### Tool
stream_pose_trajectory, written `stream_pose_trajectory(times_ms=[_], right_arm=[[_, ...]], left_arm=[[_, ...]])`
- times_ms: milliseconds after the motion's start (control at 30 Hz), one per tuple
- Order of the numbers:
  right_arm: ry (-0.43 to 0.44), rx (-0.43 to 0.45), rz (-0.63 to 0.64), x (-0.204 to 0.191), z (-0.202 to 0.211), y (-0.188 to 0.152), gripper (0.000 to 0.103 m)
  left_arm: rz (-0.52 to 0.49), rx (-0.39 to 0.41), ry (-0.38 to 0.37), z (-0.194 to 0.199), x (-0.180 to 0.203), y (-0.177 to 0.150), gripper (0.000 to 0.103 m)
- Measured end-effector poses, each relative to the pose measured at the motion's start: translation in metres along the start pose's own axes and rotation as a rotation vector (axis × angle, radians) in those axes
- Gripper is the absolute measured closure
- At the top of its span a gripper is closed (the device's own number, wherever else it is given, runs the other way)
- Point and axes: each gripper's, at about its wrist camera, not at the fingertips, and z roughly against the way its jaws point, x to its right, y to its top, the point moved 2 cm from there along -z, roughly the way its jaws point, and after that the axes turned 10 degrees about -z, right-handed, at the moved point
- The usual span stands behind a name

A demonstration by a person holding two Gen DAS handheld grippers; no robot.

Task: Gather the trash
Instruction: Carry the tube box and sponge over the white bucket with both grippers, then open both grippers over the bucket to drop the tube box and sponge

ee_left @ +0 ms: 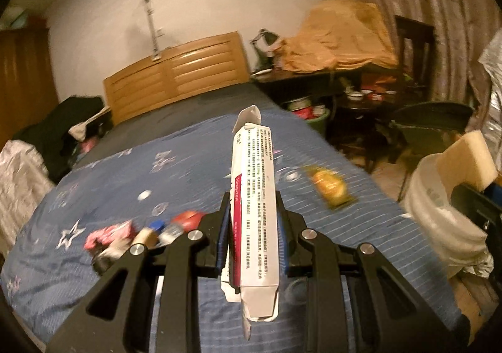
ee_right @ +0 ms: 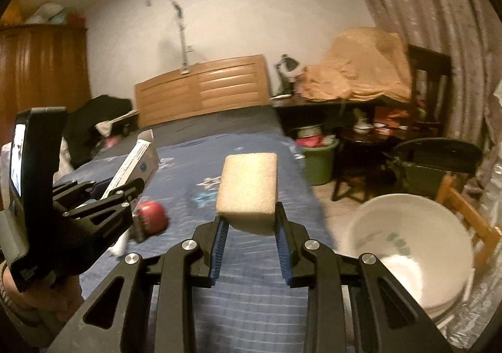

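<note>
white cardboard box (ee_left: pixel 254 212) sits clamped in my left tongs (ee_left: pixel 252 221) above the blue bed (ee_left: pixel 94 259). my right tongs (ee_right: pixel 249 227) squeeze a tan sponge (ee_right: pixel 248 187), near the white bucket (ee_right: pixel 439 227).

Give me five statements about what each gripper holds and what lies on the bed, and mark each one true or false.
1. The left gripper holds a long white carton. True.
2. The right gripper is empty. False: its fingers clamp a tan sponge.
3. A white bucket stands beside the bed, on the right. True.
4. The bed is bare. False: a yellow packet, a red can and other litter lie on it.
5. The carton is shut at both ends. False: flaps hang open at both ends.
</note>
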Motion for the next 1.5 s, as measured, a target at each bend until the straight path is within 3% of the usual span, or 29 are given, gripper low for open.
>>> stream_pose_trajectory(times_ms=[233, 500, 700, 1033, 1500], right_arm=[[-0.127, 0.024, -0.052, 0.089, 0.011, 0.033, 0.073], [-0.271, 0.014, -0.117, 0.193, 0.027, 0.062, 0.072], [-0.334, -0.017, -0.133, 0.243, 0.025, 0.069, 0.072], [-0.337, -0.091, -0.176, 0.26, 0.008, 0.057, 0.072], [-0.326, -0.162, -0.188, 0.26, -0.009, 0.049, 0.072]], left_arm=[[-0.086, 0.041, -0.094, -0.013, 0.064, 0.038, 0.079], [-0.17, 0.063, -0.308, -0.032, 0.147, 0.071, 0.079], [-0.212, 0.035, -0.455, -0.051, 0.192, 0.082, 0.079], [-0.298, -0.012, -0.514, -0.074, 0.238, 0.086, 0.079], [-0.344, -0.048, -0.534, -0.079, 0.252, 0.081, 0.079]])
